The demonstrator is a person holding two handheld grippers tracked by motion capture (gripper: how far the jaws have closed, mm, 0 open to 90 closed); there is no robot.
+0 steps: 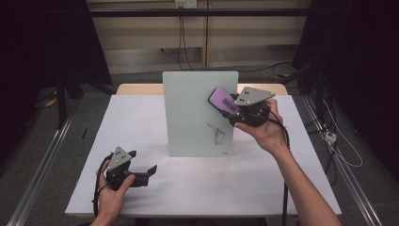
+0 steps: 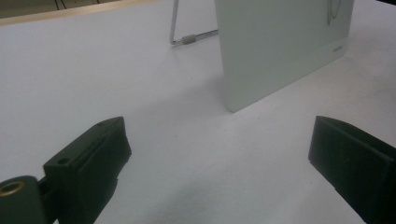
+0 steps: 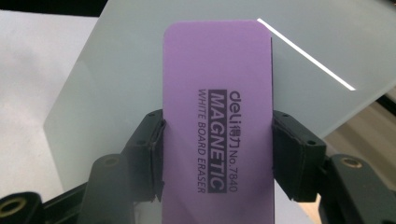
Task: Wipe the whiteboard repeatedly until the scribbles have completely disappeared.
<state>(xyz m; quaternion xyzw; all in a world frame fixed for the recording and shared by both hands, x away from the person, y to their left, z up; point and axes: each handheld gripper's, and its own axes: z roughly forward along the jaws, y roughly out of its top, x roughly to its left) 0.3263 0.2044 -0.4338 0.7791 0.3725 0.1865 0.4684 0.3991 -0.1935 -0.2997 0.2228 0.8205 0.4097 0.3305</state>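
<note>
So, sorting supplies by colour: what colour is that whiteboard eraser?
Purple, with black lettering; the whiteboard eraser shows best in the right gripper view.

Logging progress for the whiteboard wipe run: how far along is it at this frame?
Done: the right gripper is shut on the purple eraser and holds it up at the standing whiteboard.
In hand: the eraser sits at the board's upper right, above the scribble.
Left: the scribble is unwiped, so the erasing itself seems yet to come. The left gripper is open, low over the table, holding nothing.
</note>
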